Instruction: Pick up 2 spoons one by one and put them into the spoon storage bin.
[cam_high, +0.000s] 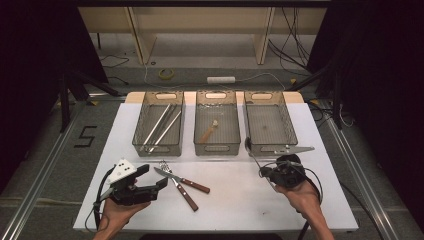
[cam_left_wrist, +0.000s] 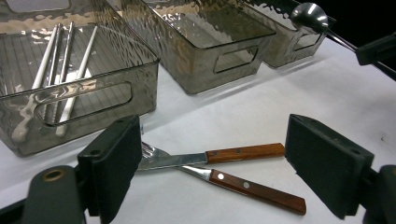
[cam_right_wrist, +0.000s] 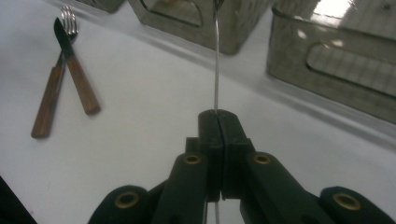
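The right gripper's (cam_high: 274, 172) fingers (cam_right_wrist: 208, 135) are clenched on the thin handle of a long metal spoon (cam_high: 251, 151), pinched near its lower end. The handle runs up toward eleven o'clock in the high view, and the bowl (cam_left_wrist: 309, 14) hangs just at the near left corner of the right bin (cam_high: 268, 126) — whether it touches the wall I cannot tell. The left gripper (cam_high: 152, 180) sits at about eight o'clock on the desk (cam_high: 235, 200), its fingers (cam_left_wrist: 116, 163) released and spread wide, aimed at the wood-handled knife (cam_high: 180, 188) and fork (cam_high: 184, 179) that lie crossed on the white surface near the middle.

Farther out, three smoky plastic bins stand in a row toward twelve o'clock: the left bin (cam_high: 159, 125) holds long pale chopsticks (cam_high: 161, 125), the middle bin (cam_high: 216, 125) a small wooden-handled utensil (cam_high: 209, 131), and the right bin looks bare inside. A flat metal piece (cam_high: 295, 149) lies just beside its near wall.

This reads as sorting cutlery — the spoon is lifted and partway to a bin. Next, I judge, the right hand needs to raise the bowl over the rim, carry it inward and let go; the left must close on one crossed handle without dragging the other.
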